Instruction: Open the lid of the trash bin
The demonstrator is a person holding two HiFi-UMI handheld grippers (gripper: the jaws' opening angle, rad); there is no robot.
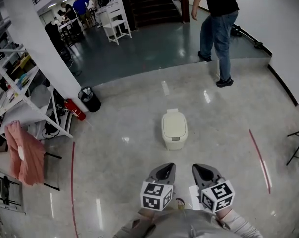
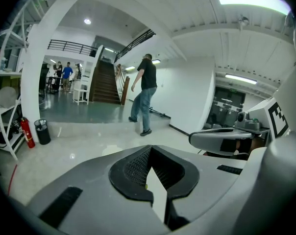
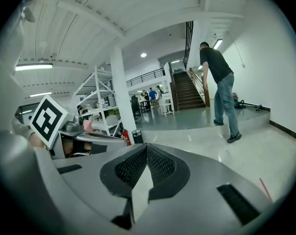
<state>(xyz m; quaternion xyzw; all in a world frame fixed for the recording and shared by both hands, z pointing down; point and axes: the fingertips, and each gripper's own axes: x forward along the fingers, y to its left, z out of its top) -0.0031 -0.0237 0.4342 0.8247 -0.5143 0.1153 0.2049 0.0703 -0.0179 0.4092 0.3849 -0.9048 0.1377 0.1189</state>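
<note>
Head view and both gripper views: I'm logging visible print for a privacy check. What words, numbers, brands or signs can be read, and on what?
No readable text in any view.
On the left tool and right tool: only black-and-white square marker patterns, no letters.
On the trash bin: no print visible.
On the fire extinguisher: label too small to read.

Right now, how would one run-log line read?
trash bin: lid closed, on floor ahead | left tongs: shut, empty | right tongs: shut, empty | bin untouched
</note>
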